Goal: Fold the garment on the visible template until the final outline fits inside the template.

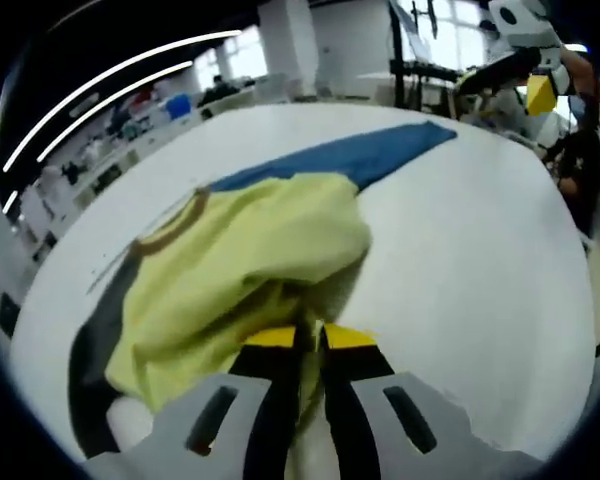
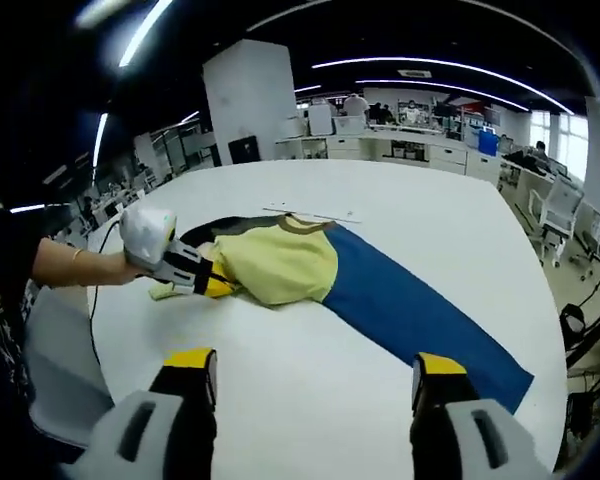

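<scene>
A: And the garment (image 1: 250, 260) is soft matt cloth, yellow, rumpled into loose folds in the middle of the left gripper view!

B: The blue part (image 2: 410, 300) lies flatter, same dull weave, smooth across the right gripper view's centre.

A: Table (image 2: 400, 190) under it: white, smooth, faint sheen at the upper middle.

B: Left gripper (image 1: 310, 335) bodies look like hard grey plastic, with matt yellow pads.

A: Right gripper (image 2: 315, 375), lower frame, the same plastic look.
</scene>
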`<state>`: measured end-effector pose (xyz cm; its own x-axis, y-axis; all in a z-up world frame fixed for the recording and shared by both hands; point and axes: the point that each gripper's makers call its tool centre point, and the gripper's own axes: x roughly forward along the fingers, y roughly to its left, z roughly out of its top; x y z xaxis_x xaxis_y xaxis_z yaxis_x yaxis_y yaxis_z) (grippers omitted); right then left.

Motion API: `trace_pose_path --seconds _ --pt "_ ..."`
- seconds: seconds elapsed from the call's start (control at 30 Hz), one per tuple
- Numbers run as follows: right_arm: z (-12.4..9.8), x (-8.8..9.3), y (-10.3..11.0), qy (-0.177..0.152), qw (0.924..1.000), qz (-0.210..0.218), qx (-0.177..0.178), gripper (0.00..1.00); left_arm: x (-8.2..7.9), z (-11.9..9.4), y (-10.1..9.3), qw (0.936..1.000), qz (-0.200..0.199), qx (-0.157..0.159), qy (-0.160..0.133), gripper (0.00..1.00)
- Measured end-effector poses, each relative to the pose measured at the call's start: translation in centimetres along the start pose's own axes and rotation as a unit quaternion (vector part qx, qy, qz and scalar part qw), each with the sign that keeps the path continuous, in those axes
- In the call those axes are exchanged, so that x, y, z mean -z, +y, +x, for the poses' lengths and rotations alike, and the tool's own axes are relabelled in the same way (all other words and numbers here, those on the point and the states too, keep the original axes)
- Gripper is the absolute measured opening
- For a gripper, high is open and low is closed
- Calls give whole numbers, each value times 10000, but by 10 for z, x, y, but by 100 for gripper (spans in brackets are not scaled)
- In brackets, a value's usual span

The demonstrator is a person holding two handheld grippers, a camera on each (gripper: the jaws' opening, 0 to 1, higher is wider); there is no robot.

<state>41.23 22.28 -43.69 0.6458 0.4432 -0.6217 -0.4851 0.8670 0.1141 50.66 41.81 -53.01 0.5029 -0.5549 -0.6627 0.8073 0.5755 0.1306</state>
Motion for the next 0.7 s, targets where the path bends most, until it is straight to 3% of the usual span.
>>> trace_pose_path --seconds 0.13,0.7 --pt "-1 3 5 14 10000 -16 -39 80 -2 -6 -1 9994 -316 129 -76 0" --pt "-11 13 24 40 9998 187 -59 80 -48 -65 -26 9953 -335 693 -589 0"
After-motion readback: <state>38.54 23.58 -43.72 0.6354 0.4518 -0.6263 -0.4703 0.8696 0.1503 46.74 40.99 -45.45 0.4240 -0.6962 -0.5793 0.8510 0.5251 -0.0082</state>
